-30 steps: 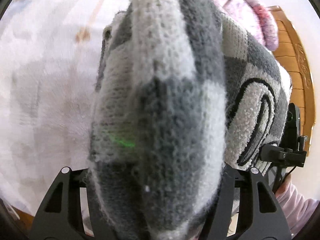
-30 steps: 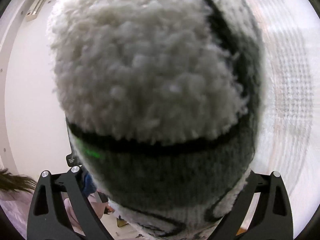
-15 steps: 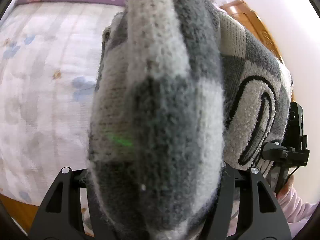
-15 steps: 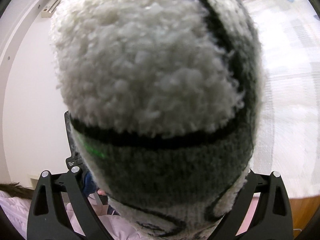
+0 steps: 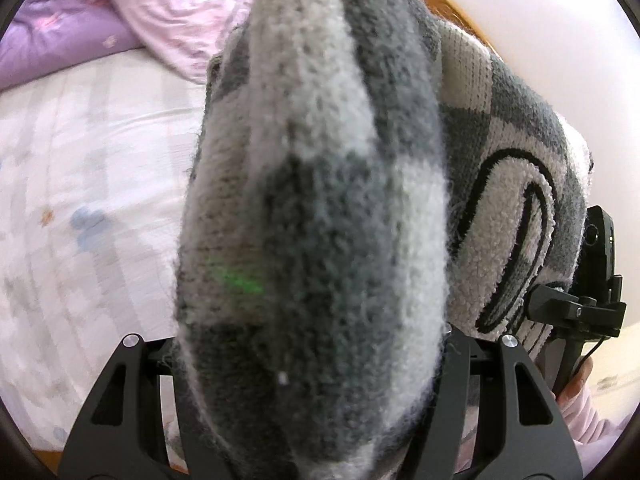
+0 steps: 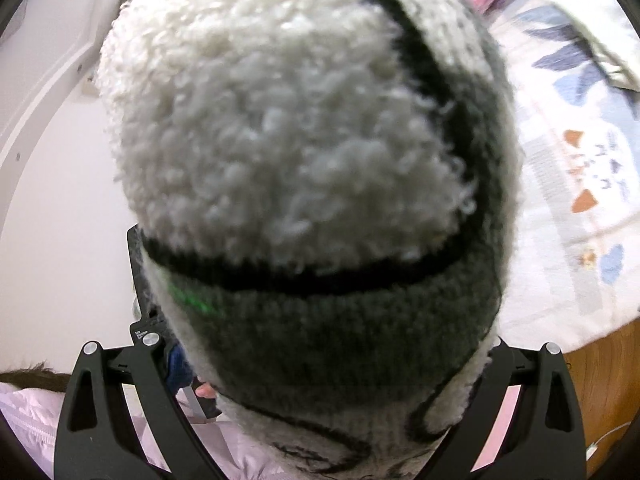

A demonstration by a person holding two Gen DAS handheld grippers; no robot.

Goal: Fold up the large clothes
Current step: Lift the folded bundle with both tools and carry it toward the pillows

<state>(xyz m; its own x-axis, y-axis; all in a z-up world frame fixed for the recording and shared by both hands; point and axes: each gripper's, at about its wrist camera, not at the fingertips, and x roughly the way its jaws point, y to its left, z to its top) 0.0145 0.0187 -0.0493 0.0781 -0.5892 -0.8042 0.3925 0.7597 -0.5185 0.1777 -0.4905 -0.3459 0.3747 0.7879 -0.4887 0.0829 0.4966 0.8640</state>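
A thick grey and white knitted sweater (image 5: 320,208) with a fluffy white patch outlined in black (image 6: 280,120) hangs bunched up above the bed. My left gripper (image 5: 312,364) is shut on a grey checked fold that fills the gap between its black fingers (image 5: 120,400). My right gripper (image 6: 320,384) is shut on the fluffy part, which bulges over its fingers (image 6: 552,408). In the left wrist view the right gripper (image 5: 576,308) shows at the right edge, behind the sweater. The fingertips of both grippers are hidden by the wool.
Below lies a bed with a white patterned sheet (image 5: 80,200) and a purple quilt (image 5: 60,32) at its far end. A wooden bed frame (image 6: 600,364) borders the sheet. A person's pink sleeve (image 6: 32,420) and a white wall (image 6: 60,200) are at the left.
Both grippers have risen with the sweater still gripped. The bed has dropped away, and the purple quilt and the wooden bed edge have come into view.
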